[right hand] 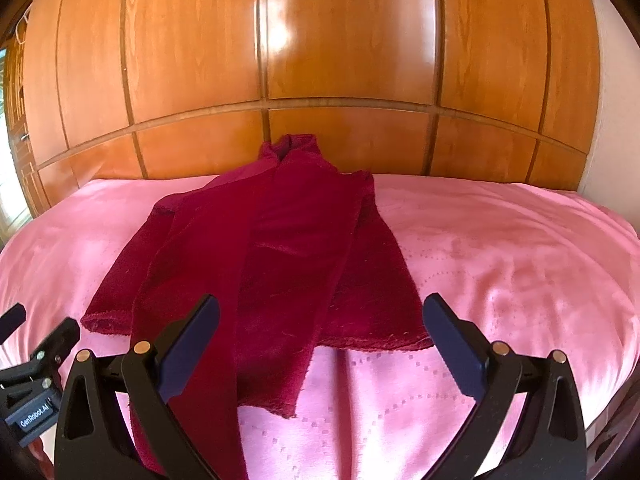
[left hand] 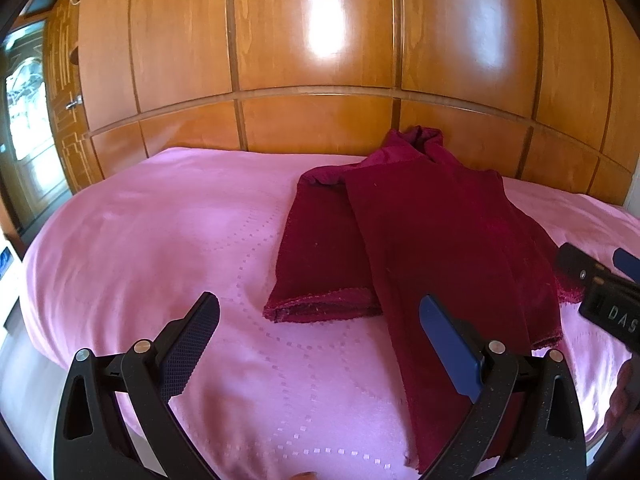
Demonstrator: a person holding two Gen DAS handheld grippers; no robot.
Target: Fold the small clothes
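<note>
Cloth: a dark red garment (left hand: 432,240) lies on the pink bed cover (left hand: 160,240). Its top end points at the wooden wall, and its bottom end hangs close to the near edge of the bed.

Done so far: it looks like both sides are turned in over the middle. One long strip (right hand: 280,280) lies on top of the rest. The cloth is now long and thin.

Left to do: I think the long shape must be folded end to end, to make a small pile. That is not done yet. The top end (right hand: 294,148) is bunched up and needs a tidy too.

Left tongs: the left gripper (left hand: 320,320) is wide open and holds nothing. It hangs over the bed, by the left bottom hem (left hand: 320,308).

Right tongs: the right gripper (right hand: 320,320) is wide open too, with nothing in it. It hangs over the bottom part of the cloth.

Around: a shiny wooden wall (left hand: 320,40) stands behind the bed. A door (left hand: 60,120) is far off on the left.

In the way: nothing sits on the cloth. The two tongs are near each other, so they could bump. The bed is soft and the cloth could slip.
</note>
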